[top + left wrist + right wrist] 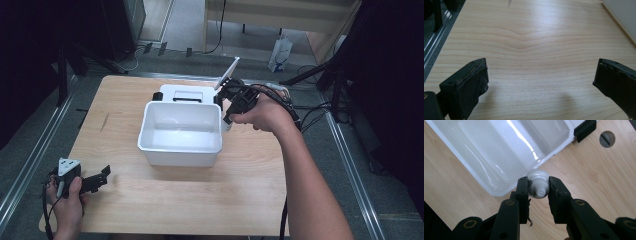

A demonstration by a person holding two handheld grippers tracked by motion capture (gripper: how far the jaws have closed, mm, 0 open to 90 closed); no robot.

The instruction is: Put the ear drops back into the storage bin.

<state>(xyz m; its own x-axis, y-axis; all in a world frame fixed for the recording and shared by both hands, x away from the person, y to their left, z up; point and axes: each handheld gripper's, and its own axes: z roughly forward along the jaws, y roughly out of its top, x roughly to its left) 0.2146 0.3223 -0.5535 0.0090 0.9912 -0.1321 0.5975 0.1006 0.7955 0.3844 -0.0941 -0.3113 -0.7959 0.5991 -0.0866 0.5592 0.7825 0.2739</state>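
A white plastic bin (150, 142) stands open and empty in the middle of the wooden table. Just off its right wall, my right gripper (227, 117) is shut on a small white bottle (538, 185) with a ribbed cap; the bottle stands upright between the jaws, close to the bin's rim (506, 190). My left gripper (104, 174) rests low at the table's near left corner, its jaws wide open over bare wood (540, 72) with nothing between them.
Behind the bin lies a white lid-like piece with black clips (182, 93), and a thin white panel (227, 75) leans up beside it. A round hole (607, 139) is cut in the tabletop. Metal rails run along both table sides.
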